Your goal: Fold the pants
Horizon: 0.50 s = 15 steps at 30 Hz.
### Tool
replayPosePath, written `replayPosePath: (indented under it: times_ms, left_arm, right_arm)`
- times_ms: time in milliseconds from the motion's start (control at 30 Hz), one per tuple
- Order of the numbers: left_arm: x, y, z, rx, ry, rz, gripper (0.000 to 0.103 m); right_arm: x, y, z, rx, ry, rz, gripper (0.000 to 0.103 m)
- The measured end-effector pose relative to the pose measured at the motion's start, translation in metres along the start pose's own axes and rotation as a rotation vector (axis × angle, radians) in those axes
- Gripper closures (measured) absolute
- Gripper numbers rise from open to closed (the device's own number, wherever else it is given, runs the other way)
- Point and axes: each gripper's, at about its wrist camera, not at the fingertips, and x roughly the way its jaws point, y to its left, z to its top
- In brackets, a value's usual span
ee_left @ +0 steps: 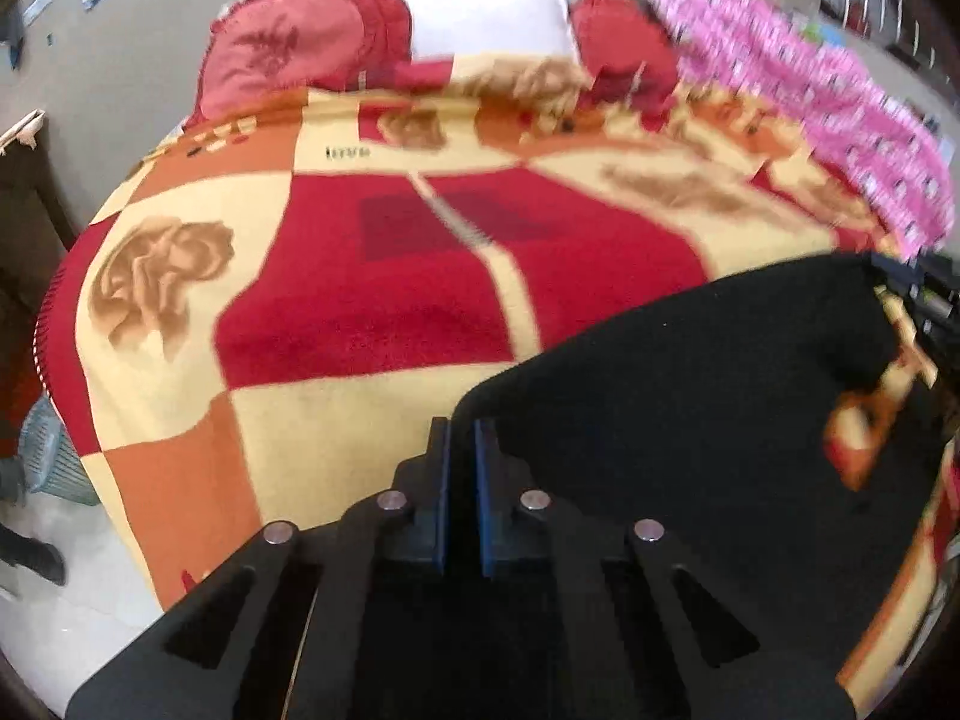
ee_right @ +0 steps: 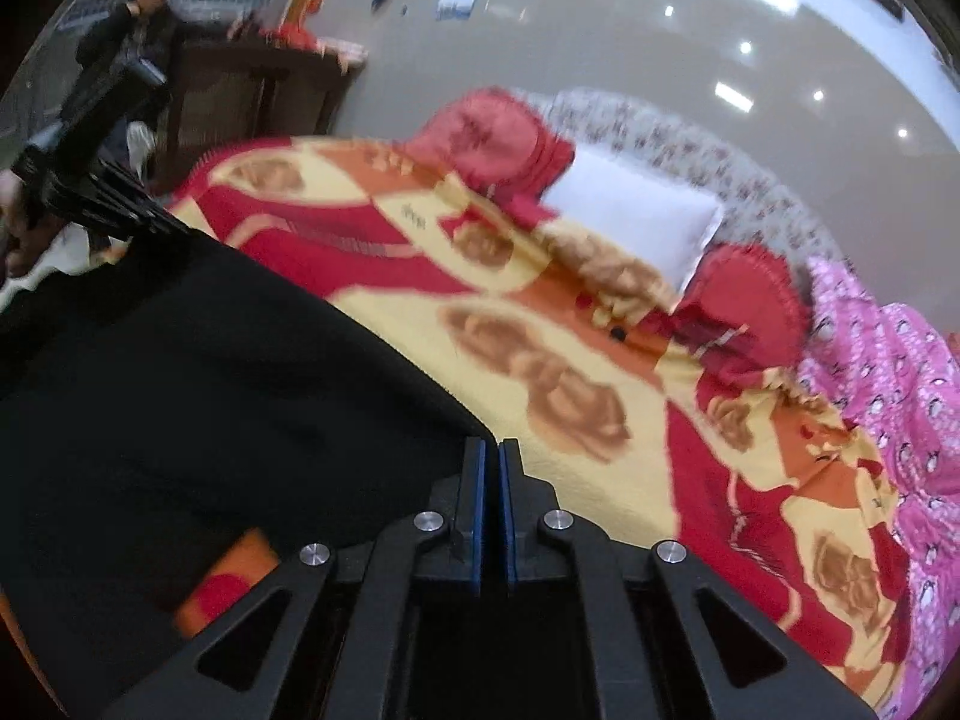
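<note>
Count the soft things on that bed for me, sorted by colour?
Red cushions: 2
White pillow: 1
Pink patterned cover: 1
Black pants: 1
Red, orange and cream blanket: 1
Total: 6

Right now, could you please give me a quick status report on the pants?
Left tool and right tool shut on pants, one corner each. Pants spread between them over blanket. Nothing in the way.

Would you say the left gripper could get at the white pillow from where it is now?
Probably not: the left gripper is shut on the black pants, and the white pillow lies across the blanket.
</note>
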Motion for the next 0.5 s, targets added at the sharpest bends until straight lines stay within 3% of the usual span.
replayPosePath:
  times_ms: [133,267,367,500]
  left_arm:
    - [-0.048,-0.008,-0.017,-0.019,-0.087,-0.044,0.098]
    - [-0.091,-0.018,-0.057,-0.029,-0.138,-0.092,0.098]
    - [-0.103,-0.022,-0.088,-0.053,-0.125,-0.127,0.098]
    - [-0.103,-0.025,-0.129,-0.091,-0.071,-0.150,0.096]
  right_arm:
    - [-0.062,0.013,-0.008,-0.009,-0.067,-0.018,0.100]
    - [-0.117,0.035,-0.034,-0.012,-0.088,-0.006,0.100]
    - [-0.140,0.056,-0.065,-0.003,-0.036,0.045,0.100]
    - [-0.134,0.077,-0.099,0.019,0.074,0.112,0.100]
